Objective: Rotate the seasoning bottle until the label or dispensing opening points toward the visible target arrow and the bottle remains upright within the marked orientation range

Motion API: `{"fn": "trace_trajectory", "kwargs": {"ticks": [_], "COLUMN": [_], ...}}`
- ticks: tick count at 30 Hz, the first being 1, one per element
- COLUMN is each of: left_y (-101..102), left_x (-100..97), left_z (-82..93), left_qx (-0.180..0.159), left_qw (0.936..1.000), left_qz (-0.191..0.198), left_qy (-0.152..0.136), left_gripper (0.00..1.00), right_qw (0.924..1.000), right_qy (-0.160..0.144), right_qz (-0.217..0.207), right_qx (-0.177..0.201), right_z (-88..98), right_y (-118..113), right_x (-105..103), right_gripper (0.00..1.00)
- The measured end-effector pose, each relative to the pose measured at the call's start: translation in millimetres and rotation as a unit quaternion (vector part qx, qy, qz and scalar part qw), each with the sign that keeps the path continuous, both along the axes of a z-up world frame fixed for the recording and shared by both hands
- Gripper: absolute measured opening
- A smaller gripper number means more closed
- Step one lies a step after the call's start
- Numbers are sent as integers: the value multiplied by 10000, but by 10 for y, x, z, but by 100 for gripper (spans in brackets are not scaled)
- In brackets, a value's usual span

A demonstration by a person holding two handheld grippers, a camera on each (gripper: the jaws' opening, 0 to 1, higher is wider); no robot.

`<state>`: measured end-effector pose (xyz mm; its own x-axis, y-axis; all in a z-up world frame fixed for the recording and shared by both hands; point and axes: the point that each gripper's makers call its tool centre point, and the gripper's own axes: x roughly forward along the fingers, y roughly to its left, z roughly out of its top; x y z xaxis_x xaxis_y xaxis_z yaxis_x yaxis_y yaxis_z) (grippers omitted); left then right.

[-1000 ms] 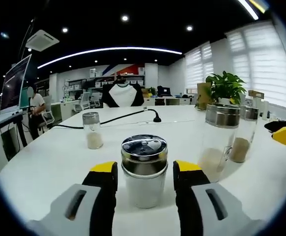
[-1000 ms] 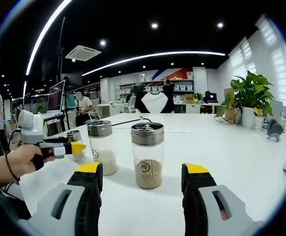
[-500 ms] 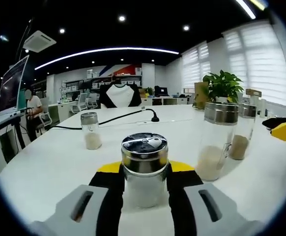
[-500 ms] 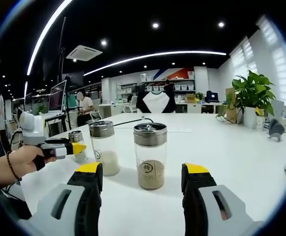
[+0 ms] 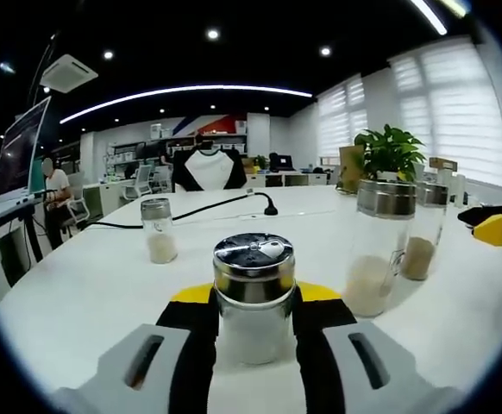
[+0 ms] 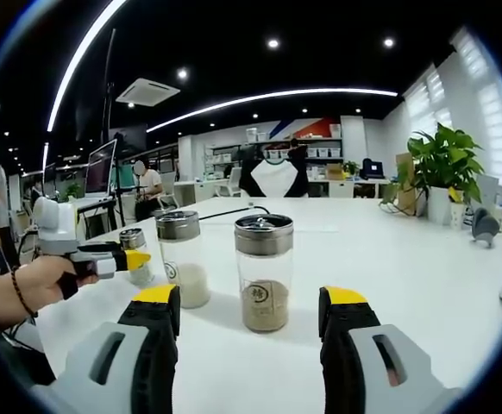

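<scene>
Seasoning bottle (image 5: 253, 297) upright on table (image 5: 78, 293) as we clamped it with left gripper (image 5: 253, 297), lid spout toward upper right, right gripper (image 6: 249, 310) spread wide.

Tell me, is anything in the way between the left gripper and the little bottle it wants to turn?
No, nothing visible. The left gripper already has its jaws closed on the bottle, which stands upright on the table.

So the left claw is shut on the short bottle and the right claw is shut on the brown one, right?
Not quite. The left claw is shut on the short bottle, but the right gripper view shows the right claw open, with the brown bottle standing free beyond it.
</scene>
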<state>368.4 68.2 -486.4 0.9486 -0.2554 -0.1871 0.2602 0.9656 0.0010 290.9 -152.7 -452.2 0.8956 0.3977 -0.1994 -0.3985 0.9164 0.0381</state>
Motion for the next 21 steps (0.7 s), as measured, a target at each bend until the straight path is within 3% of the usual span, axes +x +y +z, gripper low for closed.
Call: {"fn": "trace_trajectory", "kwargs": {"ticks": [21], "left_y": [-32], "left_x": [-7], "left_z": [15], "left_qx": [-91], "left_qw": [9988], "left_qz": [-454], "left_qy": [-167], "left_gripper": [35], "right_qw": [10000], "right_qy": [-1], "right_qz": [-59], "right_qx": [3], "right_z": [24], "right_y": [-43], "right_x": [26], "right_gripper": [67]}}
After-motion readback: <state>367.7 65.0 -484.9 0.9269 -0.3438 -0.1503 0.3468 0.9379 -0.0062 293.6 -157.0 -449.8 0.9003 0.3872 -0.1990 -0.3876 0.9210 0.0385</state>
